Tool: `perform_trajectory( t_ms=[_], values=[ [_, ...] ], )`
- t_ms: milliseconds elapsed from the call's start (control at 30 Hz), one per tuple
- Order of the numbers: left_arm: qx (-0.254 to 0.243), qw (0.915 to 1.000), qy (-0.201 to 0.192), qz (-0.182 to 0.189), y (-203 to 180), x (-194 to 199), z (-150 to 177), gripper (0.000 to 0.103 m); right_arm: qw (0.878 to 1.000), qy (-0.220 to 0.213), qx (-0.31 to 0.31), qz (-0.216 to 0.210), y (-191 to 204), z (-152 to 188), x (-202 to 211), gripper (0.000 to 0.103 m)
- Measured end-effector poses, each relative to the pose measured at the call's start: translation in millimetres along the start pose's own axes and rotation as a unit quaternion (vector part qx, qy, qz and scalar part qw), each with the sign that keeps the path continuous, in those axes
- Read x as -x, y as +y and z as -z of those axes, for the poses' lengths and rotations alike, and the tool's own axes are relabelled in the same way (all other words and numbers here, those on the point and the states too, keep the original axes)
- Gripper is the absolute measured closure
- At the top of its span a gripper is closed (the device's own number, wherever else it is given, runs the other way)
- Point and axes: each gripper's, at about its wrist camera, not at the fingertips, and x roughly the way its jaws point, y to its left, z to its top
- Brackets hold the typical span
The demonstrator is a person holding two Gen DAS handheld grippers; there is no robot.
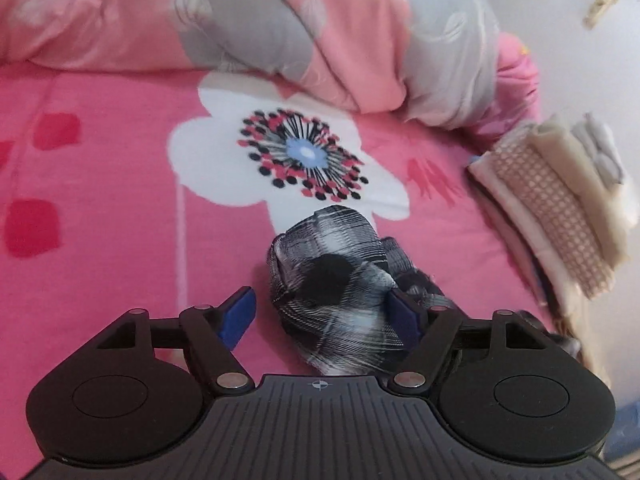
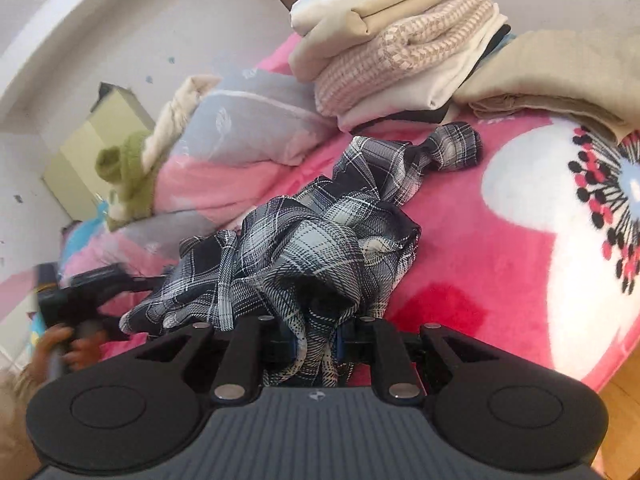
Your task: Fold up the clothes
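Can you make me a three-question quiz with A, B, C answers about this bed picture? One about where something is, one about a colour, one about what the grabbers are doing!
1. Where is the stack of folded clothes?
A. on the bed beyond the plaid garment
B. on the floor
C. inside a drawer

2. What colours is the plaid garment?
A. red and yellow
B. black, grey and white
C. green

3. What is the right gripper doing?
A. open over the bedsheet
B. shut on the plaid garment
C. holding a pillow

Answers:
1 A, it sits on the pink bedsheet past the plaid.
2 B, dark and white checks show.
3 B, cloth is pinched between its fingers; the left gripper is open.
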Motion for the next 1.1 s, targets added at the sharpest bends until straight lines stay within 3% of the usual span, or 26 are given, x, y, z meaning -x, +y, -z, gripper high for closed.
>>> perform_trajectory(
  t_ms=[33, 167, 233, 333, 600, 700, 800, 933, 1033, 1100],
  values=[
    [0.008, 1.0, 0.004, 0.003, -2, -6, -1, 0.048, 1.0, -0.001, -0.004, -0.005, -2, 0, 0, 0.086],
    [0.012, 0.9999, -0.004, -0.011, -13, -13, -1, 0.064, 1.0, -0.005, -0.011, -0.017, -6, 1, 0, 0.086],
    [0.009, 0.9996, -0.019, -0.018, -16, -6, -1, 0.077, 1.0, -0.006, -0.004, -0.015, -4, 1, 2, 0.086],
    [0.032, 0.9987, -0.039, -0.01, -11, 7, -2, 0.081, 1.0, -0.006, 0.012, -0.008, 3, -1, 3, 0.086],
    [0.081, 0.9859, -0.145, -0.023, 43, 107, 4, 0.082, 0.998, -0.002, 0.052, -0.025, 40, -7, 6, 0.085],
    [0.105, 0.9753, -0.191, -0.04, 82, 164, 10, 0.082, 0.996, 0.008, 0.073, -0.051, 66, -9, 1, 0.085],
    [0.136, 0.9593, -0.237, -0.071, 128, 220, 19, 0.082, 0.99, 0.023, 0.105, -0.091, 104, -8, -14, 0.085],
    [0.197, 0.9275, -0.291, -0.127, 198, 290, 41, 0.082, 0.975, 0.046, 0.147, -0.158, 168, -1, -44, 0.086],
    [0.235, 0.9097, -0.306, -0.154, 241, 321, 66, 0.082, 0.96, 0.065, 0.18, -0.202, 217, 8, -67, 0.086],
    [0.262, 0.9065, -0.295, -0.15, 268, 327, 87, 0.082, 0.951, 0.082, 0.203, -0.22, 242, 20, -77, 0.086]
  ],
)
